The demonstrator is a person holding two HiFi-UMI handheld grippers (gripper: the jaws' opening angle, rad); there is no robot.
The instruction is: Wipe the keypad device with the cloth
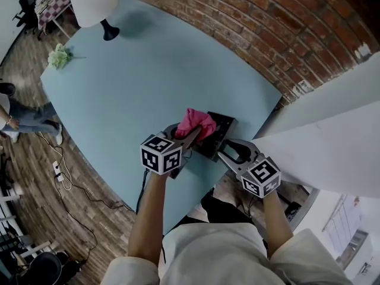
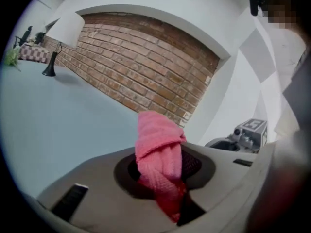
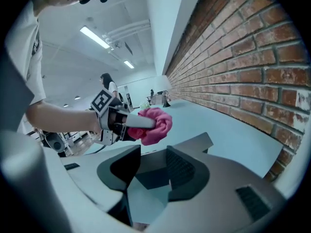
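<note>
surface: pale blue table with a rounded outline, its far long edge close along a red brick wall. room: wood plank floor at the left, with dark cables and a white power strip lying on it; a white wall section juts in at the right; a second table with a chequered cover stands at the far left corner; ceiling strip lights show in the right gripper view. on the table, far end: one lamp, white shade on a black base; one small bunch of pale flowers near the left edge, well apart from the lamp. near edge: one keypad device, black and flat, lying close to the table's near edge. one cloth, pink and bunched, resting over the left part of the device. left gripper: jaws closed onto the cloth, which bulges out beyond the tips. right gripper: jaws partway apart, with the device's near edge lying between them and spanning the gap from one pad to the other. bystander: one person in jeans at the left edge of the floor, partly cut off by the frame.
</note>
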